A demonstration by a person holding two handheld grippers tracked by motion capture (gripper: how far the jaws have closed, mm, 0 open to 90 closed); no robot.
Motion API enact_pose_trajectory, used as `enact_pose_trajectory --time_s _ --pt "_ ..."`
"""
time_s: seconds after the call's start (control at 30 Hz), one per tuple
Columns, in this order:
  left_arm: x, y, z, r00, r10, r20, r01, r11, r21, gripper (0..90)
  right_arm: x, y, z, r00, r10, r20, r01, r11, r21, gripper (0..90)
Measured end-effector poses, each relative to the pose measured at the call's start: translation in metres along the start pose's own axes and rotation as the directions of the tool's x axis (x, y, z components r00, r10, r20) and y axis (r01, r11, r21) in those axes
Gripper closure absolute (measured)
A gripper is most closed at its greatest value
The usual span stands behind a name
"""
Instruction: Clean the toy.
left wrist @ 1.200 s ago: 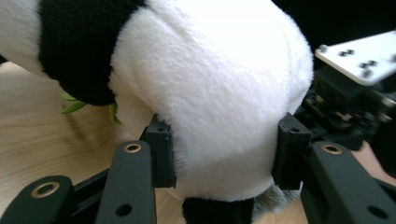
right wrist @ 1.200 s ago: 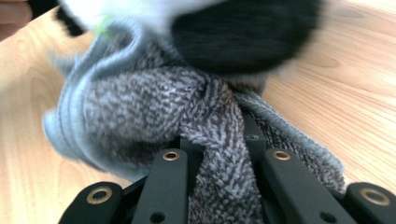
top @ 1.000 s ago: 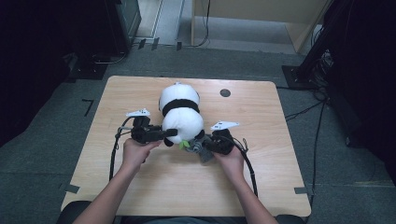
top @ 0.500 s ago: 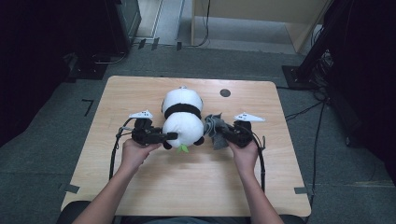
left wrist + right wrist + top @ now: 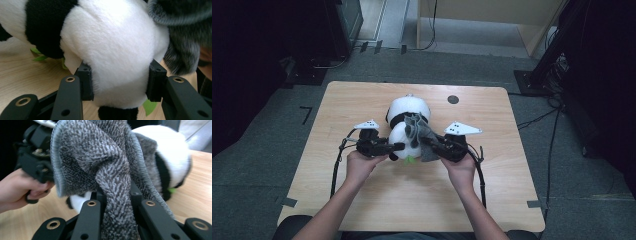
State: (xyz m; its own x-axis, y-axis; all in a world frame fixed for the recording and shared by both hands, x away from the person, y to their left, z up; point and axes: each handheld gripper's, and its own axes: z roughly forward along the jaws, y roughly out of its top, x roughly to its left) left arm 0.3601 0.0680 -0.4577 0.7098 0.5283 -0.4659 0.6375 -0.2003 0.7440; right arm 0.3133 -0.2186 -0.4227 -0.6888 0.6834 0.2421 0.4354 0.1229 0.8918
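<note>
A panda plush toy [image 5: 406,122] lies at the centre of the frame in the high view, on a light wooden table [image 5: 362,100]. The left gripper [image 5: 398,146] comes in from the left, and its jaws are clamped on the toy's white rounded end; in the left gripper view the pads [image 5: 85,81] press into the fur on both sides. The right gripper [image 5: 428,141] comes in from the right with its jaws nearly together, pinching a grey knitted cloth [image 5: 419,134] that drapes over the toy's right side. In the right gripper view the cloth [image 5: 100,162] rises in folds from between the jaws and hangs in front of the toy, hiding much of its body, while the other hand [image 5: 17,187] and its gripper show at the left edge.

Something small and green [image 5: 410,159] pokes out under the toy at its lower edge; it looks like a leaf, though the view is too poor to be sure. A dark round spot [image 5: 453,99] sits on the table at the upper right, well apart from the toy. Black cables [image 5: 482,180] trail from both grippers across the wood.

Around the table lies grey carpet [image 5: 262,150], with dark equipment at the upper left and right and a pale wooden cabinet [image 5: 492,15] at the top.
</note>
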Motion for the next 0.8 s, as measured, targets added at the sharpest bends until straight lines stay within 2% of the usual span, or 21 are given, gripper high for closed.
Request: enact_pose_trajectory --time_s 0.1,0.27,0.43,0.5,0.57,0.6,0.7,0.8 --pt "0.001 0.0 -0.001 0.9999 -0.008 -0.012 0.008 1.0 0.001 52.2 0.009 -0.004 0.007 0.9997 -0.017 -0.018 0.018 1.0 0.014 78.3" --pt "0.003 0.0 -0.002 0.9995 -0.017 -0.027 0.017 0.9998 -0.005 52.2 0.013 -0.011 0.012 0.9981 -0.03 -0.054 0.031 0.999 0.027 78.3" --pt "0.006 0.001 -0.005 0.9989 -0.044 -0.02 0.043 0.9987 -0.028 52.4 0.023 -0.016 0.021 0.9916 -0.066 -0.111 0.073 0.995 0.065 78.5" --pt "0.008 0.002 -0.007 0.9982 -0.059 -0.003 0.059 0.9972 -0.046 52.4 0.028 -0.021 0.029 0.987 -0.079 -0.14 0.094 0.99 0.107 78.6" --pt "0.007 0.002 -0.008 0.9985 -0.055 -0.002 0.055 0.9971 -0.053 52.4 0.034 -0.027 0.038 0.9839 -0.106 -0.144 0.128 0.979 0.158 78.6" --pt "0.007 0.002 -0.008 0.9989 -0.046 -0.01 0.046 0.9979 -0.046 52.5 0.035 -0.031 0.042 0.9837 -0.113 -0.139 0.136 0.977 0.167 78.7" --pt "0.008 0.002 -0.009 0.9986 -0.05 -0.018 0.049 0.9981 -0.038 52.4 0.032 -0.035 0.046 0.9834 -0.103 -0.15 0.128 0.977 0.172 78.8" --pt "0.008 0.002 -0.008 0.9987 -0.046 -0.023 0.045 0.9984 -0.034 52.4 0.027 -0.04 0.049 0.9827 -0.11 -0.149 0.14 0.967 0.212 78.8"
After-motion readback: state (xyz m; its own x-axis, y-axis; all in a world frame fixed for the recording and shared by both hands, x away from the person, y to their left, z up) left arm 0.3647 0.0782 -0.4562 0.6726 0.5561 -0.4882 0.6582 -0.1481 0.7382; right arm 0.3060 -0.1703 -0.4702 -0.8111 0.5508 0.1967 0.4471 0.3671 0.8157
